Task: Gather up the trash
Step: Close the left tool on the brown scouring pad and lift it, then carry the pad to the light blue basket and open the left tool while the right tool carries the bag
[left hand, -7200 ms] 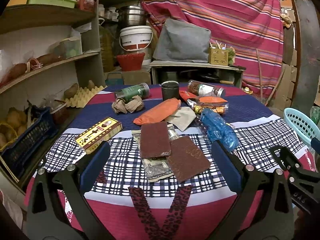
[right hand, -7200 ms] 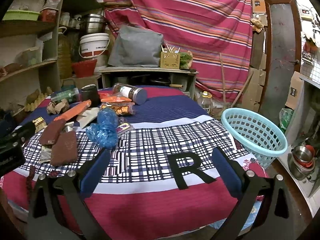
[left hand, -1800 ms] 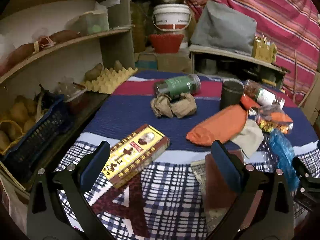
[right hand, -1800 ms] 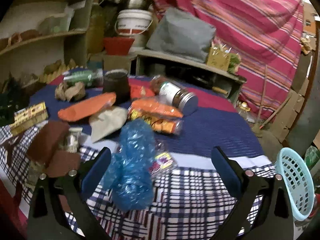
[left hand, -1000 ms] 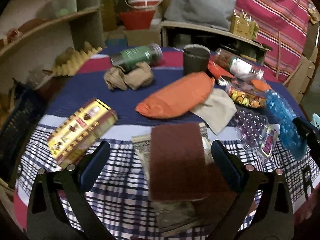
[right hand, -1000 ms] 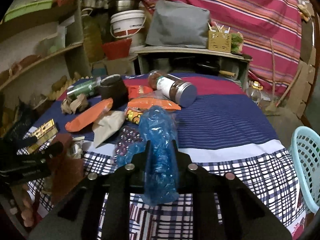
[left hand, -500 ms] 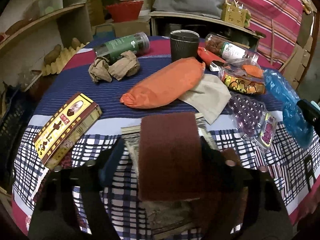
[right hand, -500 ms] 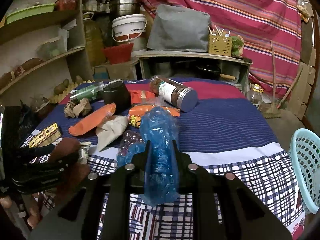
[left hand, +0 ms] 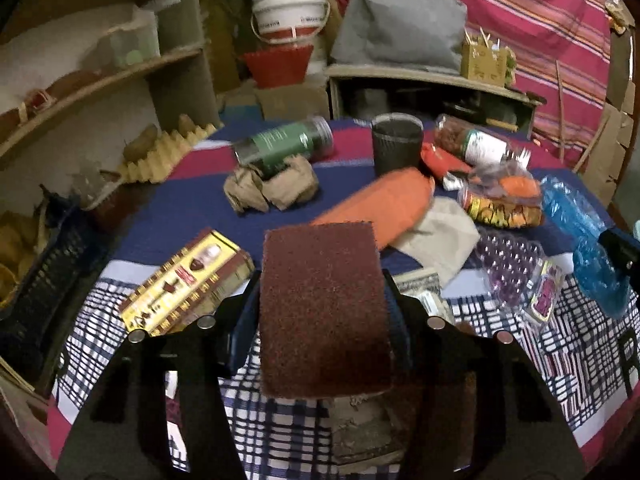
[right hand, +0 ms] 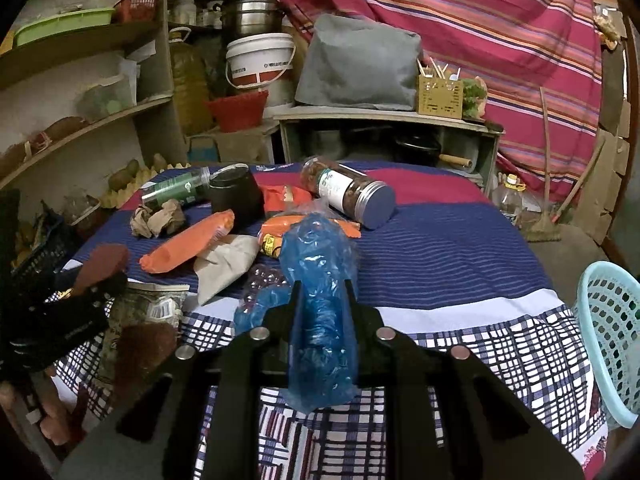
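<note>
A brown scouring pad [left hand: 320, 280] stands between the blue pads of my left gripper [left hand: 322, 308], whose jaws are closing and press on its two long edges; it is tilted up off the checked cloth. In the right wrist view the same pad [right hand: 105, 260] sticks out of the left gripper at the far left. My right gripper [right hand: 322, 300] is shut on a crumpled blue plastic bag [right hand: 316, 256], held just above the table. More trash lies beyond: an orange packet [left hand: 384, 204], crumpled brown paper [left hand: 272, 188] and a snack bag [left hand: 504, 200].
A light-blue laundry basket [right hand: 612, 320] stands off the table's right edge. A yellow box [left hand: 184, 284], a green jar [left hand: 284, 146], a dark cup [left hand: 396, 144], a metal-lidded jar [right hand: 348, 192] and a second brown pad [right hand: 144, 352] lie on the table. Shelves rise on the left.
My left gripper's jaws have come in from wide apart onto the brown pad and raised its far end. The right gripper has kept its hold on the blue bag.
</note>
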### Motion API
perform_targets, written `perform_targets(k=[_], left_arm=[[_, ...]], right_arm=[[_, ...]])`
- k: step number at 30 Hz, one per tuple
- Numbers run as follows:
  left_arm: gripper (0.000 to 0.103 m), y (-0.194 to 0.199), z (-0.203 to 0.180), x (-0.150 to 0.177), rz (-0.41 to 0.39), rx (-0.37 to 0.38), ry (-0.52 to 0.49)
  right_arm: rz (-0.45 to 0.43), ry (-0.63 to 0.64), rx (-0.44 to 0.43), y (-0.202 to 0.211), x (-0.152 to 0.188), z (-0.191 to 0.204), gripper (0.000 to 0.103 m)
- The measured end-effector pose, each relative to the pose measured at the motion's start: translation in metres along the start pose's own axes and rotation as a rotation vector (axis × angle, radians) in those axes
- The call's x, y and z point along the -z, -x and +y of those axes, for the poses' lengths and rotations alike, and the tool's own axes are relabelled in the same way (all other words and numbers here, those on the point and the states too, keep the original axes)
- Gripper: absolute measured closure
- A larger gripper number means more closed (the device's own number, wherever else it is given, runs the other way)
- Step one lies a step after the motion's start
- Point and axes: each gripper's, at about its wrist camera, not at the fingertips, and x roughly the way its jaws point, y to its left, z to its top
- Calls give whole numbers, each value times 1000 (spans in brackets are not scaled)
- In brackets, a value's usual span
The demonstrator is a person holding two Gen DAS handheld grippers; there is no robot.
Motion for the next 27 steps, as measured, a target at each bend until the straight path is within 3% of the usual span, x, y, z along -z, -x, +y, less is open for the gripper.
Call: perform_targets(k=[12,21,27], left_arm=[[48,29,-3,-4,-152,-32,-20],[48,37,-8,-4,-178,-17,-23],[48,45,-8,-5,-189,16,4]], right_arm=[[-62,-8,-7,12,-4,-5,84],[-116,7,-45,35,-9,-26,84],[-124,-54,-37,42,-9,-49,84]])
